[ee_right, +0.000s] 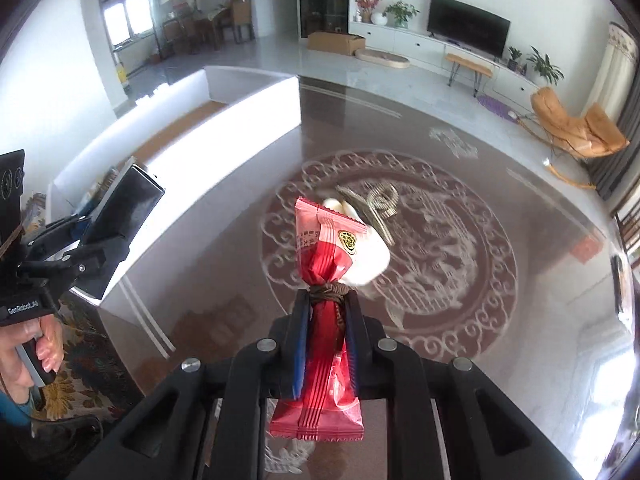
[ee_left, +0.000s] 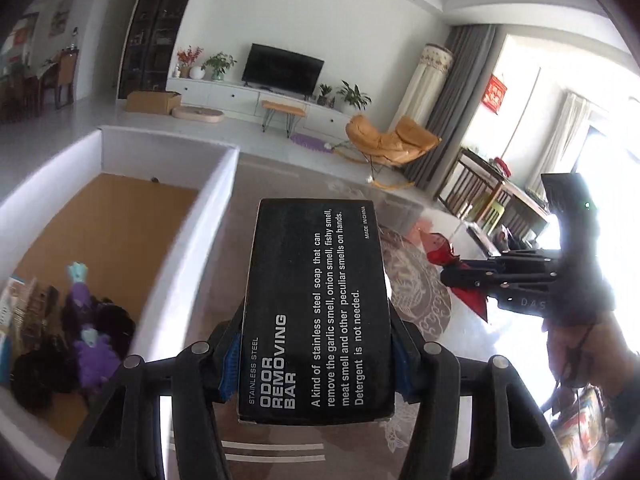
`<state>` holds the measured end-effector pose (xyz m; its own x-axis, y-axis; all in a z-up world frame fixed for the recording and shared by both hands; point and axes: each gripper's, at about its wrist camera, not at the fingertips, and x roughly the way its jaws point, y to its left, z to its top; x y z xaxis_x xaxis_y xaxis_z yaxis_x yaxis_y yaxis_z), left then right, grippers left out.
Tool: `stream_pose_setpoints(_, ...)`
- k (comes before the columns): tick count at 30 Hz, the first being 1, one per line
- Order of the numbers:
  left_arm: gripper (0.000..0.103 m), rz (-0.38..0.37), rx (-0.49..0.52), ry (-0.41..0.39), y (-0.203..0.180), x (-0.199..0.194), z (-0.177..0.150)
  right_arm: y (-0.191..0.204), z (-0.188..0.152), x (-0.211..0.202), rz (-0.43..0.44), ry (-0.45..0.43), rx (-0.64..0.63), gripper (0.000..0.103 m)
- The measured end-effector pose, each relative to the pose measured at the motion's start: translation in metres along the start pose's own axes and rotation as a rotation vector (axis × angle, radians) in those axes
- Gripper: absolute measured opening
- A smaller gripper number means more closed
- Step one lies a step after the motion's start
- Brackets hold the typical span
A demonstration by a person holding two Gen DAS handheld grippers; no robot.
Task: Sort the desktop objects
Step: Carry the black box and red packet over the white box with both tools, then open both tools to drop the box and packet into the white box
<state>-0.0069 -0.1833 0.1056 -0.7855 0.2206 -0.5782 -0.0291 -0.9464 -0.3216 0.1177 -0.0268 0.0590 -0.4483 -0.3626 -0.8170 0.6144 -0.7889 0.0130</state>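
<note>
My left gripper (ee_left: 316,364) is shut on a black "Odor Removing Bar" box (ee_left: 316,312) and holds it above the glossy brown table, just right of the white storage box (ee_left: 216,184). It also shows in the right wrist view (ee_right: 120,216). My right gripper (ee_right: 326,340) is shut on a red snack packet (ee_right: 324,280) tied with brown cord, held above the table. In the left wrist view the right gripper (ee_left: 460,276) holds the red packet (ee_left: 440,252) at the right. Keys with a white fob (ee_right: 372,216) lie on the table behind the packet.
The white storage box (ee_right: 224,136) has a cork-coloured floor holding purple plush toys (ee_left: 84,320), dark items and a small carton at its near left. The table (ee_right: 500,312) has a round ornamental pattern. A patterned cloth lies at the table's left edge.
</note>
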Motion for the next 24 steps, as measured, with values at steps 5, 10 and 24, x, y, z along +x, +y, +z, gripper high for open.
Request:
stream_pose_setpoints(5, 0.057, 0.206, -0.047, -0.043, 0.074, -0.040, 0.031, 0.084, 0.080, 0.019, 0.162, -0.083, -0.071, 0.017)
stream_pose_setpoints(10, 0.057, 0.377, -0.165, 0.042, 0.153, -0.022, 0.026, 0.173, 0.141, 0.073, 0.282, -0.102, -0.117, 0.017)
stream_pose_setpoints(24, 0.103, 0.504, -0.306, 0.072, 0.191, -0.006, -0.012, 0.225, 0.155, 0.156, 0.234, -0.022, -0.120, 0.091)
